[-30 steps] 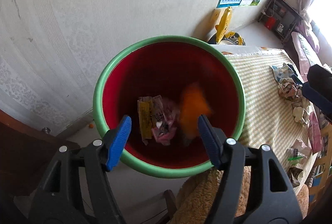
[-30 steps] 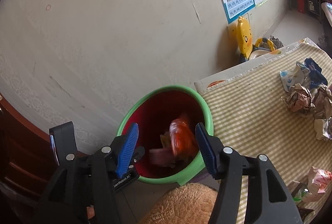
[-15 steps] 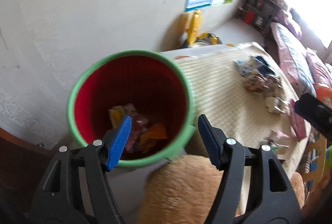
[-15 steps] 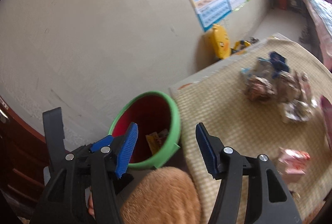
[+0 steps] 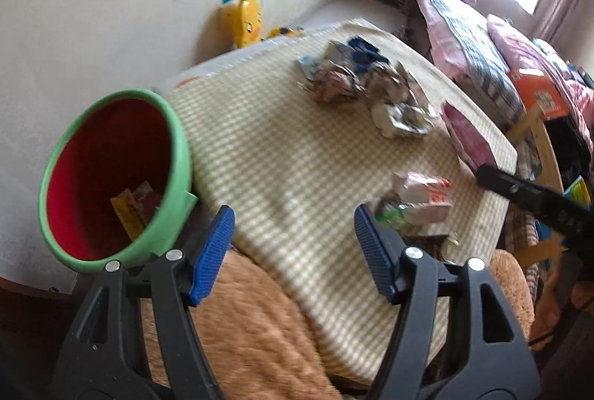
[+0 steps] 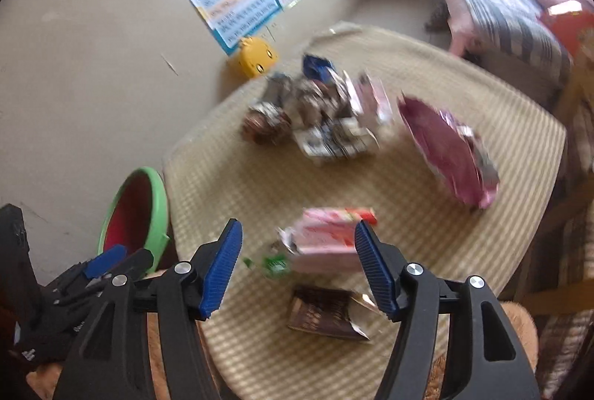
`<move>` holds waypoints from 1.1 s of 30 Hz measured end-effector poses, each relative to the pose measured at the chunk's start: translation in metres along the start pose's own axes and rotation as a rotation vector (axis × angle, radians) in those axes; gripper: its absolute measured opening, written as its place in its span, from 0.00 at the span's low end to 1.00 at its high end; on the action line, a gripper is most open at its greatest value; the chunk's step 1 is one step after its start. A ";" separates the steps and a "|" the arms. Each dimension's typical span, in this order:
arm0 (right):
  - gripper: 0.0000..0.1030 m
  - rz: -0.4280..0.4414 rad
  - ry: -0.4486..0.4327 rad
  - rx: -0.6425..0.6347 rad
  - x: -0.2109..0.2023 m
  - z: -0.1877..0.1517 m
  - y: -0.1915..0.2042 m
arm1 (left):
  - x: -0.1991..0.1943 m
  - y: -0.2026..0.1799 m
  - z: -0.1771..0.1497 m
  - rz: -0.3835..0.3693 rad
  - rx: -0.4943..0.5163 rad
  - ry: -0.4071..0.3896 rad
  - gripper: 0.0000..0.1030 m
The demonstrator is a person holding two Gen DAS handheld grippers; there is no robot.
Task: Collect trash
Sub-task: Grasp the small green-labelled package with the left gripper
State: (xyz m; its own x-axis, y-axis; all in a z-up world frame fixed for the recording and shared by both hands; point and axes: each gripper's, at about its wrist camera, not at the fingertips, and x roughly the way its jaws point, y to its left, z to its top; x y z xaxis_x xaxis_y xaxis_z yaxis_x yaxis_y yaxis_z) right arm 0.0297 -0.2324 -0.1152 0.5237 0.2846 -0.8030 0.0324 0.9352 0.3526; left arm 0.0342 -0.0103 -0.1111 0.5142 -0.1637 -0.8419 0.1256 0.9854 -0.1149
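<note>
The bin sits off the table's left edge, wrappers inside. On the table, a crumpled heap lies far back, a carton nearer.

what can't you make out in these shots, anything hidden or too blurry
- Bin contents: in the left view its near wall hides all but a few wrappers; in the right view only a sliver of the inside shows.
- Print on the pink pack: motion blur in the right view.
- Crumpled pile: blurred, pieces cannot be counted.
- Dark wrapper: its label is unreadable.
</note>
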 end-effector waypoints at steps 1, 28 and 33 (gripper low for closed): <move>0.60 -0.004 0.009 0.004 0.004 -0.002 -0.004 | 0.002 -0.005 -0.001 0.001 0.013 0.004 0.62; 0.05 -0.005 -0.051 0.117 0.028 0.005 -0.062 | 0.059 -0.069 -0.015 -0.084 0.175 0.151 0.70; 0.12 -0.030 -0.084 0.168 0.020 0.007 -0.077 | 0.083 -0.090 -0.018 -0.089 0.235 0.199 0.70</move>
State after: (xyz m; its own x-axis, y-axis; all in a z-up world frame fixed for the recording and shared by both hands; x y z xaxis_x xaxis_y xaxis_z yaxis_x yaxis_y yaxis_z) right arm 0.0432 -0.3006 -0.1549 0.5892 0.2316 -0.7740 0.1873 0.8928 0.4097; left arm 0.0505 -0.1119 -0.1804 0.3192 -0.2132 -0.9234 0.3668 0.9262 -0.0870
